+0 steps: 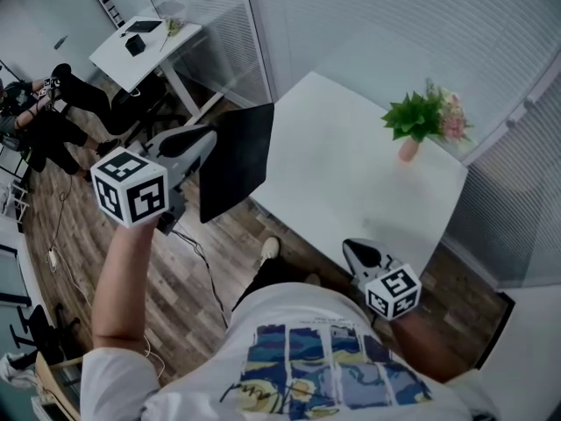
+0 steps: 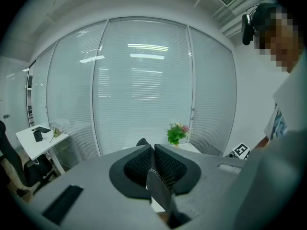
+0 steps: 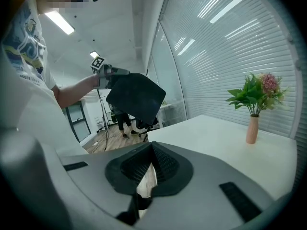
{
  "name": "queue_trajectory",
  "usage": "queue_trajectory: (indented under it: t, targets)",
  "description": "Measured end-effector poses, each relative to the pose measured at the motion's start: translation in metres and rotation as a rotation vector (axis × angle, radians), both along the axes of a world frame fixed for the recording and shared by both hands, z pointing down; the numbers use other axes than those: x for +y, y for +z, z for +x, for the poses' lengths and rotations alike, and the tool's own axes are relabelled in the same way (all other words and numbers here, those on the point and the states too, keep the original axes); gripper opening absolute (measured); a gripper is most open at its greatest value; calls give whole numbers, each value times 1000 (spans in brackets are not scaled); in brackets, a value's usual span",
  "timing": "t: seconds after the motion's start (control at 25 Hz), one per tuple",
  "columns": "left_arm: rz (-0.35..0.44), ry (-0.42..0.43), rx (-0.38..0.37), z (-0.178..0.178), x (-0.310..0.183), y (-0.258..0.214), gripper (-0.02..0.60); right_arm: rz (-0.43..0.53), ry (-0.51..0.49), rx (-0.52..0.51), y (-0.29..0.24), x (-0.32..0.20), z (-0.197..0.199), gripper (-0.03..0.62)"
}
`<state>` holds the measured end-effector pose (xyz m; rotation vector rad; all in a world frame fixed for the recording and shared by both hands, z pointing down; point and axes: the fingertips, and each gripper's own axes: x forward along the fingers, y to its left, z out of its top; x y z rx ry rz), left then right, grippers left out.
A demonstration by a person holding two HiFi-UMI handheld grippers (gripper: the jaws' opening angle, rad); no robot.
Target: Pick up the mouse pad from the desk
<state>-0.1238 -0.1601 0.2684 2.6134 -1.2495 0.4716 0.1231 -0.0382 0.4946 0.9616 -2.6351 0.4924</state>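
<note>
The black mouse pad point(image 1: 237, 160) hangs in the air off the left edge of the white desk point(image 1: 351, 182), tilted on edge. My left gripper point(image 1: 209, 139) is shut on its left rim. In the left gripper view the pad's thin edge point(image 2: 160, 193) runs between the closed jaws of the left gripper point(image 2: 153, 150). The right gripper view shows the pad point(image 3: 135, 96) held up in the left gripper point(image 3: 111, 71) beyond the desk corner. My right gripper point(image 1: 358, 251) hovers at the desk's near edge, shut and holding nothing, as its own view of the right gripper point(image 3: 151, 150) shows.
A pink vase with a green plant point(image 1: 409, 147) stands at the desk's far right corner. Blinds cover the glass walls behind. A second white desk point(image 1: 145, 46) and seated people point(image 1: 53, 103) are at the far left. A cable point(image 1: 206, 266) trails over the wooden floor.
</note>
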Motion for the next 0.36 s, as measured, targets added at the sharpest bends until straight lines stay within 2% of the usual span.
queue_trajectory:
  t: [0.36]
  targets:
    - [-4,11,-2,6,5,-3,25,8,-1,-1,-2,0,-1,0]
